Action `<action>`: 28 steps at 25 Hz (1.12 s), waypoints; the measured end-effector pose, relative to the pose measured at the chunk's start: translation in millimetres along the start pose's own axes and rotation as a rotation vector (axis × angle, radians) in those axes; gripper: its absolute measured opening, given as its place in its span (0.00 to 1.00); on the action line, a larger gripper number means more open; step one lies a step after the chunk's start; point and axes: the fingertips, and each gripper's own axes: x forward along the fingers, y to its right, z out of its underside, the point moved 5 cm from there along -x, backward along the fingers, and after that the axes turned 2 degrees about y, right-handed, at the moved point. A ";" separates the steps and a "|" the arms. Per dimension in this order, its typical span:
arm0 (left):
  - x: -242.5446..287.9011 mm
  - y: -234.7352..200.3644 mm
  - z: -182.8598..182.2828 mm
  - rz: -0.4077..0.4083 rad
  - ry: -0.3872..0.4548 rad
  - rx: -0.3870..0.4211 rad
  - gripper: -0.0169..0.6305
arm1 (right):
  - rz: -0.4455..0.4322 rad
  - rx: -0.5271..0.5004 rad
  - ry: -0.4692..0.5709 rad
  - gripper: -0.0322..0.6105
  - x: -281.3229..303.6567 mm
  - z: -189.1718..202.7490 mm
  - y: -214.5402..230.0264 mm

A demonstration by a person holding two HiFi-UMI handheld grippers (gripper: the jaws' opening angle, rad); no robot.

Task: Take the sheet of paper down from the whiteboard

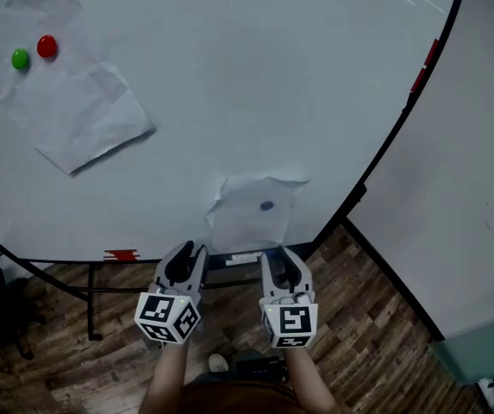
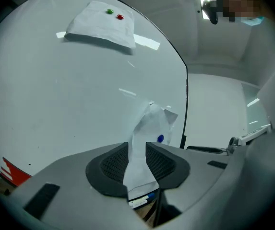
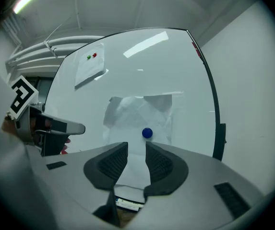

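Observation:
A crumpled white sheet of paper (image 1: pixel 245 218) hangs low on the whiteboard (image 1: pixel 229 76), pinned by a blue magnet (image 1: pixel 267 205). Its upper left corner curls off the board. My left gripper (image 1: pixel 188 250) and right gripper (image 1: pixel 278 253) sit side by side just under the sheet's lower edge, both pointing at the board. In the left gripper view the sheet (image 2: pixel 156 121) shows through the gap of the left gripper (image 2: pixel 137 152), whose pads stand apart. In the right gripper view the right gripper (image 3: pixel 136 152) is open, with the sheet (image 3: pixel 132 111) and magnet (image 3: pixel 147 133) beyond it.
A larger sheet (image 1: pixel 74 102) with a green magnet (image 1: pixel 21 59) and a red magnet (image 1: pixel 47 46) hangs at the board's upper left. A pen tray (image 1: pixel 242 258) runs along the lower frame. Stand legs (image 1: pixel 91 296) cross the wooden floor; a wall (image 1: pixel 471 188) is at right.

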 end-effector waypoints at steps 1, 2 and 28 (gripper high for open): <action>4.0 -0.5 -0.4 0.005 0.000 0.001 0.20 | 0.001 0.000 -0.002 0.23 3.6 -0.5 1.0; 7.9 -0.8 -1.1 0.010 -0.001 0.004 0.20 | 0.003 0.000 -0.002 0.23 6.9 -0.8 2.1; 62.5 -12.4 -10.7 0.049 0.006 0.045 0.20 | 0.031 -0.024 0.028 0.31 83.3 1.3 19.3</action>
